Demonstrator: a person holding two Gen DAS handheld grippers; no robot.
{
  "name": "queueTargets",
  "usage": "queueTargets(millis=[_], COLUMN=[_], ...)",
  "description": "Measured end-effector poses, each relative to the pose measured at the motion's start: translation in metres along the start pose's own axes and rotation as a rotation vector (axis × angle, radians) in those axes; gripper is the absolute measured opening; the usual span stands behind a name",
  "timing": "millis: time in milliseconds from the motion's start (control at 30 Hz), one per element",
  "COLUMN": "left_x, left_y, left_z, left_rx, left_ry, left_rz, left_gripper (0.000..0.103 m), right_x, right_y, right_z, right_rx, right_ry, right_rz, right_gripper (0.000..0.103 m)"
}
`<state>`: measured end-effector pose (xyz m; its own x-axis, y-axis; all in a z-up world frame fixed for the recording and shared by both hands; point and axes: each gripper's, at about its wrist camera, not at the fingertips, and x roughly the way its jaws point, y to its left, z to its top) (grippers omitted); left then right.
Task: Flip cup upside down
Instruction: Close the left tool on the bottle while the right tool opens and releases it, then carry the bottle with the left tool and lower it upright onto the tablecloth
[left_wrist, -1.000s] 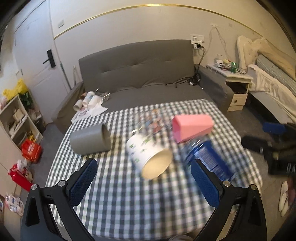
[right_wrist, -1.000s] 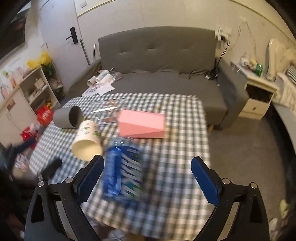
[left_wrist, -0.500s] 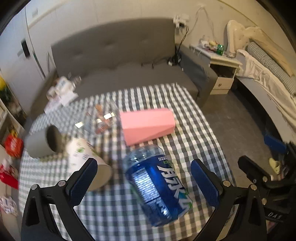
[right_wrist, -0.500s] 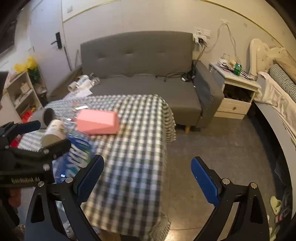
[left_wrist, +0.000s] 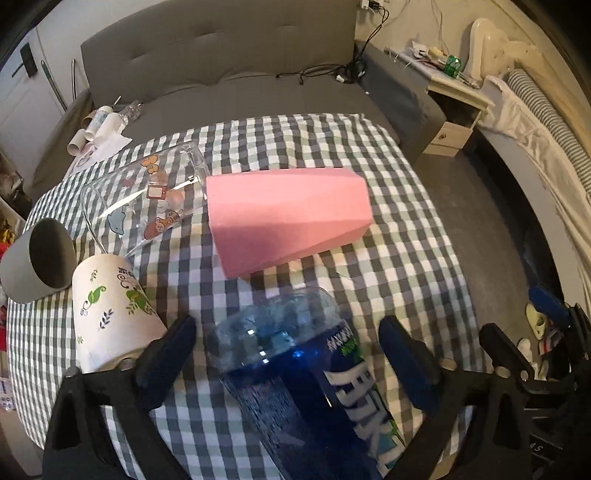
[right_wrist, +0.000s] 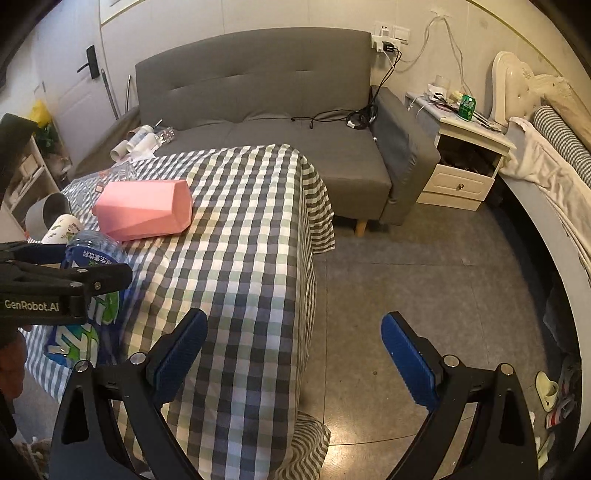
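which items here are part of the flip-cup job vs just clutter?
In the job:
- blue cup, lying on its side between the open fingers of the left gripper
- right gripper, open and empty, off the table's edge over the floor

Lying about:
- pink cup, on its side
- clear glass
- white paper cup
- grey cup
- checked tablecloth

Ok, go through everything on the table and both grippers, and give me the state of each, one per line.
Blue cup: on its side between the open left fingers, not gripped.
Pink cup: on its side.
Clear glass: on its side.
Grey cup: on its side, mouth towards the camera.
White paper cup: on its side.
Left gripper: open around the blue cup.
Right gripper: open, empty, off the table's edge.
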<state>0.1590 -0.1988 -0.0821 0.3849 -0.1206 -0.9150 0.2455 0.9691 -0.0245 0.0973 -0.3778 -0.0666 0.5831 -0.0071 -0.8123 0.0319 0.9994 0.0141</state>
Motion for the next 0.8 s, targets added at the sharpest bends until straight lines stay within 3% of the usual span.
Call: queueTargets(millis=[133, 333, 633, 800], left_x=[-0.001, -0.019, -0.07, -0.085], left_y=[0.006, 0.011, 0.005, 0.0], left_z=[0.003, 0.003, 0.007, 0.002], left_rx=[-0.02, -0.026, 0.04, 0.103], left_ry=[0.023, -0.001, -0.202, -0.328], left_rz=[-0.044, -0.086, -0.063, -0.006], left_gripper=[0.078, 0.078, 0.077, 0.077], right_x=[0.002, -0.004, -0.024, -0.03], right_y=[0.002, 0.004, 0.007, 0.011], right_z=[-0.002, -0.003, -0.002, -0.002], right_rx=[-0.004, -0.008, -0.004, -0.005], right_ry=[0.006, -0.002, -0.035, -0.051], right_rz=[-0.002, -0.006, -0.005, -0.001], right_gripper=[0.096, 0.096, 0.096, 0.096])
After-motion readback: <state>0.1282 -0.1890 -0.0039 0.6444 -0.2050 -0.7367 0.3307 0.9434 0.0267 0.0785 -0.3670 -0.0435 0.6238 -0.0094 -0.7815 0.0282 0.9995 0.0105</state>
